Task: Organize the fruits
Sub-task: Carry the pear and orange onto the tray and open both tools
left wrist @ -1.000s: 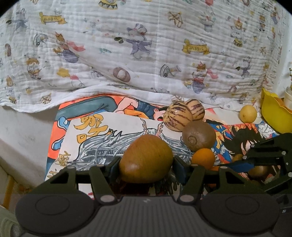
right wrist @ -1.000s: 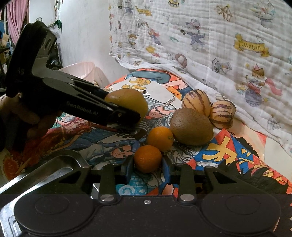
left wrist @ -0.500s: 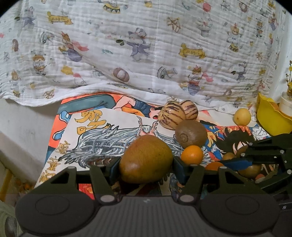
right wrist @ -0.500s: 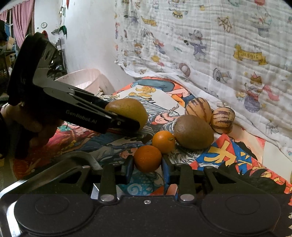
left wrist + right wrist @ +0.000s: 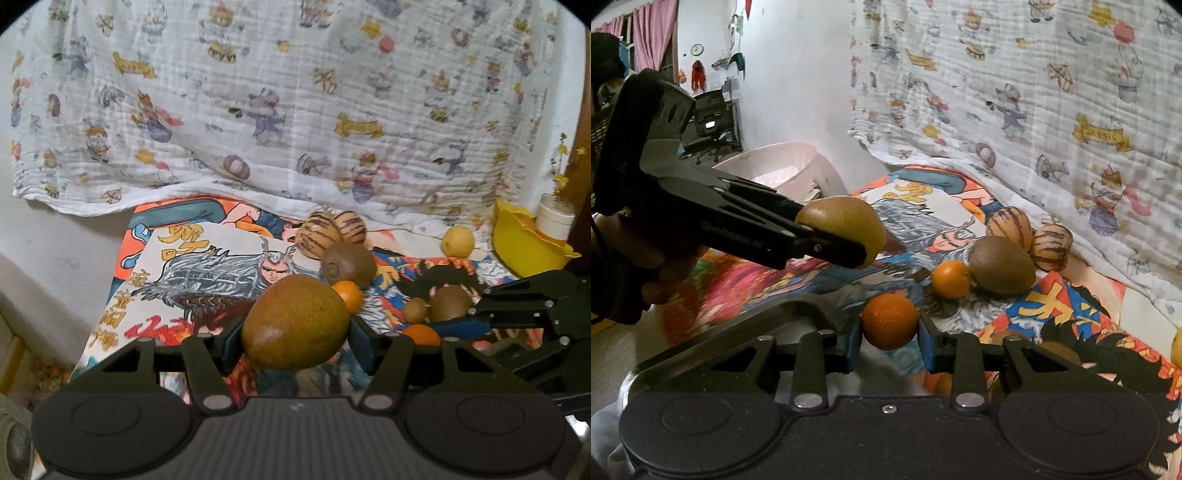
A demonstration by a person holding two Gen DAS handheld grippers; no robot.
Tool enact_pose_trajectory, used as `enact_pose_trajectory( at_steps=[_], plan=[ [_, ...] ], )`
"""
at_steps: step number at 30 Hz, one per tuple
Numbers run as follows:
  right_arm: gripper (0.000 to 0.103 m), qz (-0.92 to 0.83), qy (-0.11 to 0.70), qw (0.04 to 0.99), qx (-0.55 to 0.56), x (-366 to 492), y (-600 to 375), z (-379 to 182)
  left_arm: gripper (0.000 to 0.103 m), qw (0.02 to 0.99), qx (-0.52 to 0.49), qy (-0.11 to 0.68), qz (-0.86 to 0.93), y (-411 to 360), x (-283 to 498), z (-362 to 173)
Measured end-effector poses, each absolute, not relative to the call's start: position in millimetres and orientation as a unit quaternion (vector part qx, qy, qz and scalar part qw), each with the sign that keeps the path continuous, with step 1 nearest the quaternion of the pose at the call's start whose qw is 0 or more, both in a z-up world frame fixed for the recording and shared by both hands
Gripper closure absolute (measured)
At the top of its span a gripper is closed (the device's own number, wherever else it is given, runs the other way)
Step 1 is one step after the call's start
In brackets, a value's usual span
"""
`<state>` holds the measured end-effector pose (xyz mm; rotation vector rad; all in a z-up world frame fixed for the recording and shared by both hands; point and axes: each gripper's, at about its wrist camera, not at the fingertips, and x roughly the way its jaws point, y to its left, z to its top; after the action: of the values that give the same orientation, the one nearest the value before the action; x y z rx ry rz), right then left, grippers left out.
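My left gripper (image 5: pixel 295 328) is shut on a large brown-green egg-shaped fruit (image 5: pixel 295 325), held above the colourful cartoon cloth (image 5: pixel 207 266). In the right wrist view the same fruit (image 5: pixel 846 221) sticks out of the left gripper's black fingers (image 5: pixel 798 236). My right gripper (image 5: pixel 889 332) is shut on a small orange (image 5: pixel 889 321), lifted over a metal tray's rim (image 5: pixel 738 325). On the cloth lie another orange (image 5: pixel 951 278), a big brown fruit (image 5: pixel 1003 264) and two striped melons (image 5: pixel 1010 225).
Two small kiwis (image 5: pixel 448 302) and a yellow round fruit (image 5: pixel 458 242) lie on the right of the cloth. A yellow bowl (image 5: pixel 524 243) stands at the far right. A printed white blanket (image 5: pixel 295 110) hangs behind. A pale basin (image 5: pixel 779 166) stands left of the table.
Both grippers have pulled back and risen a little with their fruits; the fruits on the cloth look farther away and more of the blanket shows. Neither grip has changed.
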<state>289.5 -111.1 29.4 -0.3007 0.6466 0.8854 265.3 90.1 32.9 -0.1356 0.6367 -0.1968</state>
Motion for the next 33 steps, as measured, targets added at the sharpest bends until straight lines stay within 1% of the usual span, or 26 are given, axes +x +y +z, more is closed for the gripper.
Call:
enact_pose_trajectory(
  at_steps=[9,13,17,20,33],
  plan=[
    [0.069,0.444,0.310,0.827,-0.149,238,-125,39,0.040,0.944,-0.081,0.305,-0.098,80,203,41],
    [0.069,0.450,0.314,0.821,-0.154,213,-130,41,0.044,0.944,-0.082,0.304,-0.099,73,176,43],
    [0.069,0.454,0.326,0.815,-0.151,193,-136,39,0.044,0.939,-0.087,0.317,-0.106,66,155,38],
    [0.069,0.452,0.337,0.812,-0.151,182,-139,33,0.045,0.934,-0.087,0.328,-0.108,60,145,29],
    [0.068,0.430,0.355,0.819,-0.134,165,-157,19,0.045,0.943,-0.064,0.312,-0.098,42,115,28]
  ],
)
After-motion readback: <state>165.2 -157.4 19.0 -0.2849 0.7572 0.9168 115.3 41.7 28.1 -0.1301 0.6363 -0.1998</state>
